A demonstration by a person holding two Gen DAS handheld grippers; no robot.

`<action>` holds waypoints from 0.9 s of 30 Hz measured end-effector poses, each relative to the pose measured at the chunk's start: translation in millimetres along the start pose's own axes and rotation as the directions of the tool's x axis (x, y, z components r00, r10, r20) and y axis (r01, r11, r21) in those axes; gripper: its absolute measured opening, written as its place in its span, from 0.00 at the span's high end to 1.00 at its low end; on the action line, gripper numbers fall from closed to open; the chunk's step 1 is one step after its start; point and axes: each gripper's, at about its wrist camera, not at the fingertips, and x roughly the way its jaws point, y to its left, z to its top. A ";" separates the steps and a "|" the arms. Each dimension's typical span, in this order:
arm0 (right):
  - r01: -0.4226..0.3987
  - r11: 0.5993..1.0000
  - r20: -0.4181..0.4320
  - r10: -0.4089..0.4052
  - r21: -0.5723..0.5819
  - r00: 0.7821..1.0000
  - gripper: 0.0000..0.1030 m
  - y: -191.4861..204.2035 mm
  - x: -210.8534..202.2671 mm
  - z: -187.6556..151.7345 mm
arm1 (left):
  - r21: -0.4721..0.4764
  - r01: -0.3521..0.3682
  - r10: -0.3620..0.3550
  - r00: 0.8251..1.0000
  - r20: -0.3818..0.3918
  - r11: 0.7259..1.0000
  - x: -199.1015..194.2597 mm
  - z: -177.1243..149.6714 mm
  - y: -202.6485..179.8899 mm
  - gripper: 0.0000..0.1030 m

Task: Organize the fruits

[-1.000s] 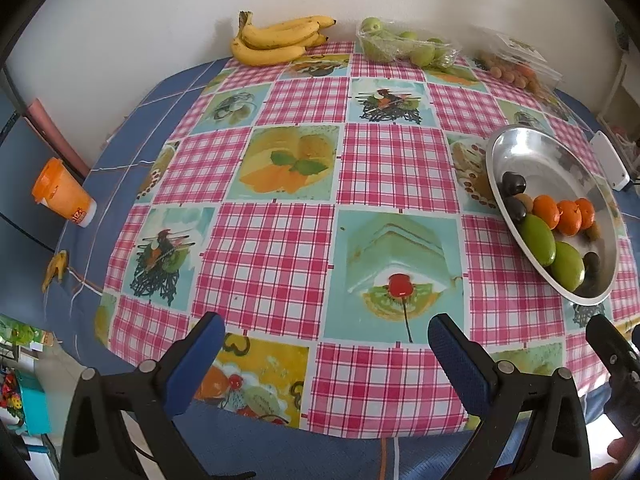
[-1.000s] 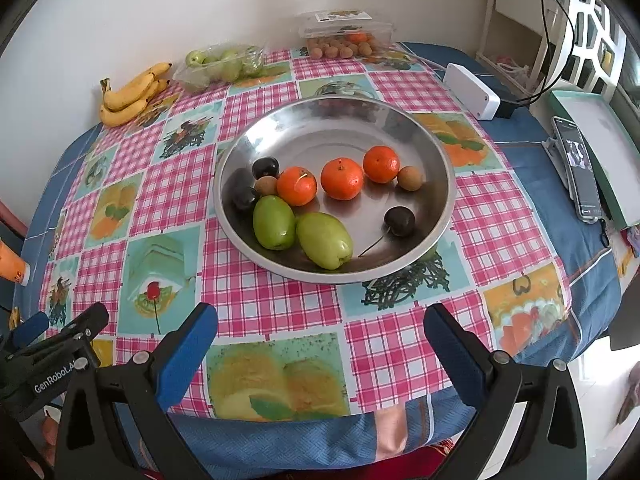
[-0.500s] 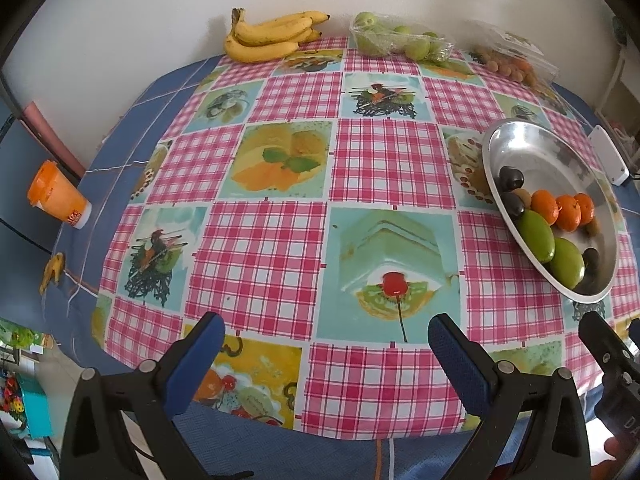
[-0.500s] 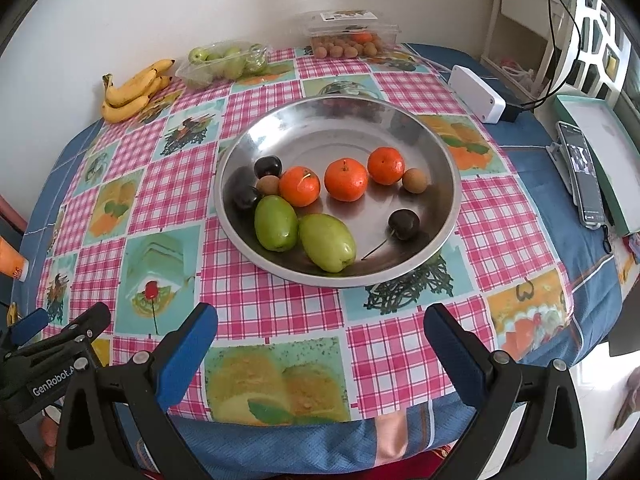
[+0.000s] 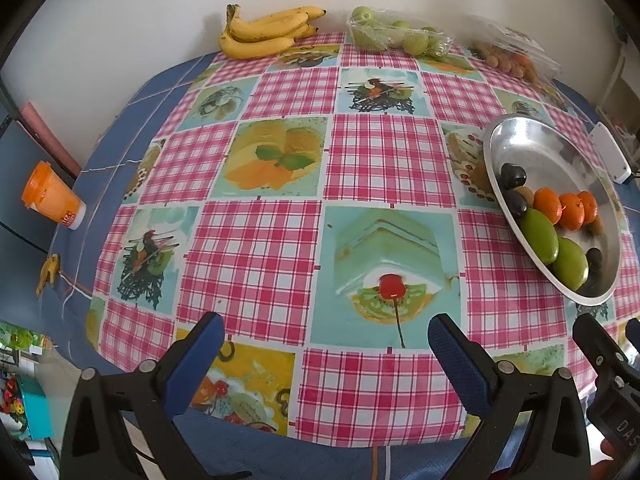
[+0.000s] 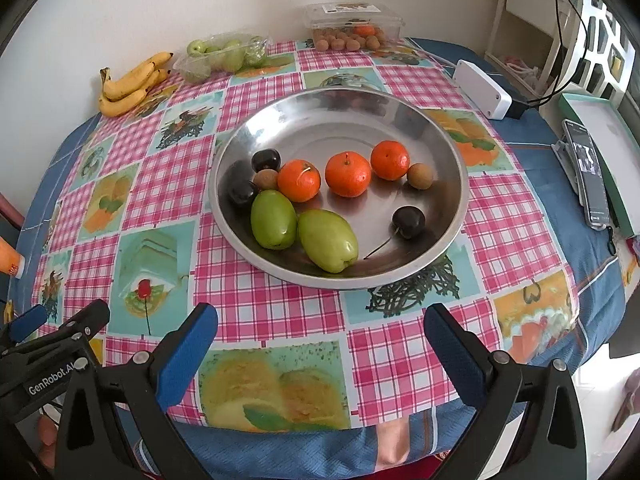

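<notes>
A steel bowl (image 6: 344, 120) on the checked tablecloth holds two green fruits (image 6: 326, 246), three oranges (image 6: 347, 174), dark cherries (image 6: 408, 222) and small brown fruits (image 6: 420, 176). The bowl also shows at the right of the left wrist view (image 5: 532, 148). Bananas (image 5: 264, 34) lie at the far edge by the wall, also in the right wrist view (image 6: 128, 86). My left gripper (image 5: 324, 346) is open and empty over the near table edge. My right gripper (image 6: 320, 336) is open and empty, in front of the bowl.
A clear pack of green fruits (image 6: 224, 56) and a clear box of small brown fruits (image 6: 352, 28) stand at the back. A white box (image 6: 482, 88), a phone (image 6: 588, 176) and a tray (image 6: 604, 136) are at the right. An orange cup (image 5: 52, 196) stands at the left edge.
Both views have shifted slightly; the table objects sit a little lower and closer in frame. Both grippers stay open and empty, and no fruit has moved.
</notes>
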 end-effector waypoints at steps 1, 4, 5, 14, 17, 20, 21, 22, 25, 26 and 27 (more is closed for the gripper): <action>0.000 1.000 -0.001 0.000 -0.001 1.000 0.00 0.1 0.9 0.2 | 0.000 0.000 0.000 1.000 0.000 1.000 0.7 0.3 -0.3 0.00; 0.001 1.000 -0.005 -0.001 -0.003 1.000 0.00 0.2 3.4 0.4 | 0.003 -0.003 0.003 1.000 -0.005 1.000 3.5 0.7 -0.6 0.00; 0.001 1.000 -0.007 -0.002 -0.003 1.000 0.00 0.5 4.8 1.0 | 0.002 -0.002 0.002 1.000 -0.006 1.000 4.3 0.5 -0.8 0.00; 0.006 1.000 -0.016 -0.006 -0.007 1.000 0.00 0.7 11.2 2.4 | 0.005 -0.001 0.001 1.000 -0.013 1.000 10.8 1.4 -1.9 0.00; 0.007 1.000 -0.019 -0.007 -0.008 1.000 0.00 0.7 11.8 2.5 | 0.006 -0.001 0.001 1.000 -0.014 1.000 12.3 1.6 -2.0 0.00; 0.008 1.000 -0.020 -0.008 -0.007 1.000 0.00 0.4 14.4 3.0 | 0.006 0.000 0.001 1.000 -0.016 1.000 14.4 1.8 -2.3 0.00; 0.007 1.000 -0.020 -0.008 -0.007 1.000 0.00 0.4 14.8 3.0 | 0.007 0.000 0.000 1.000 -0.016 1.000 15.1 1.9 -2.6 0.00; 0.008 1.000 -0.021 -0.008 -0.007 1.000 0.00 0.2 15.4 3.1 | 0.008 0.001 -0.001 1.000 -0.014 1.000 15.4 1.9 -2.9 0.00; 0.007 1.000 -0.025 -0.008 -0.006 1.000 0.00 -0.8 18.7 3.1 | 0.011 0.003 -0.003 1.000 -0.005 1.000 15.4 2.6 -4.0 0.00; 0.007 1.000 -0.026 -0.008 -0.006 1.000 0.00 -1.1 19.6 3.2 | 0.011 0.003 -0.003 1.000 -0.003 1.000 15.5 2.7 -4.9 0.00; 0.008 1.000 -0.028 -0.008 -0.005 1.000 0.00 -1.4 20.7 3.4 | 0.011 0.004 -0.004 1.000 -0.003 1.000 16.0 2.9 -5.3 0.00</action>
